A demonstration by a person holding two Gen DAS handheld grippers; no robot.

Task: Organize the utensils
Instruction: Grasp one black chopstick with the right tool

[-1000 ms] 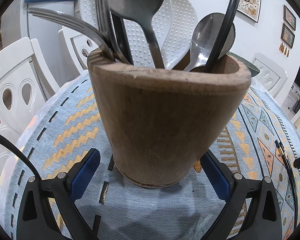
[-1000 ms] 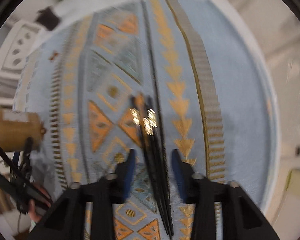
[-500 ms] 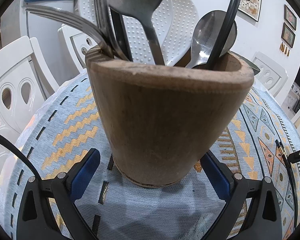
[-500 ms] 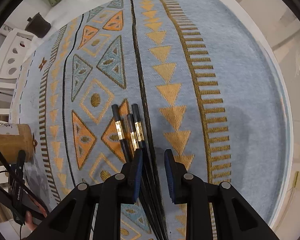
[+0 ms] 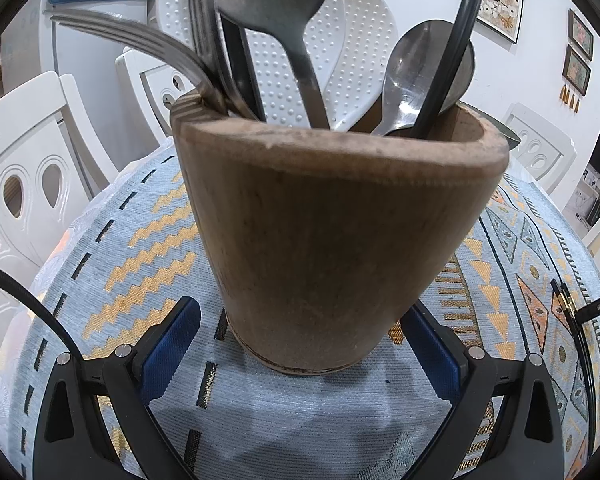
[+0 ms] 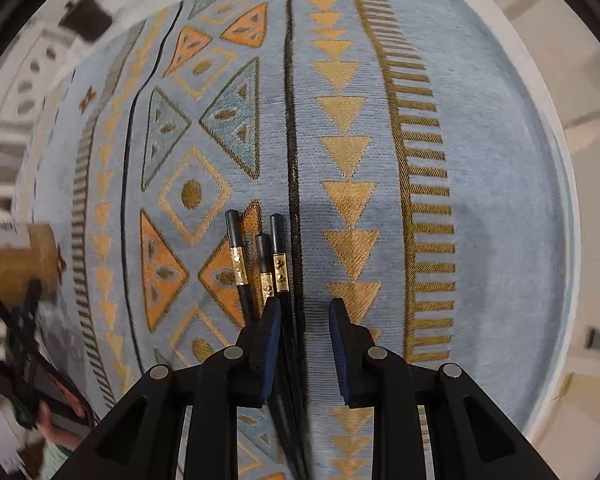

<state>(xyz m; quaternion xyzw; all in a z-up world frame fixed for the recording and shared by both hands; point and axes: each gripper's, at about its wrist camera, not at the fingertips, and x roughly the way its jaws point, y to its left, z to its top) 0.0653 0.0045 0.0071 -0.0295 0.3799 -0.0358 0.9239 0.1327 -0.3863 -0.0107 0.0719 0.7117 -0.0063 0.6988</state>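
A tall wooden utensil holder (image 5: 332,232) stands on the patterned cloth with forks (image 5: 140,44) and spoons (image 5: 416,72) in it. My left gripper (image 5: 302,302) is open wide around its base; a gap shows beside the left pad, while the right pad sits close against the wall. Three black chopsticks (image 6: 278,256) with gold bands lie side by side on the cloth. My right gripper (image 6: 305,304) points down over them, open only narrowly. One chopstick runs between its pads beside the left one; the other two pass under the left finger.
The blue and gold tablecloth (image 6: 480,160) covers a round table whose edge (image 6: 568,216) curves close on the right. White chairs (image 5: 24,184) ring the table. The holder (image 6: 16,264) and a hand (image 6: 56,432) show at the far left of the right wrist view.
The right gripper has shifted over the cloth, rolled a little and come lower over the chopsticks, its jaws narrower than at first. The left gripper and holder have stayed put.
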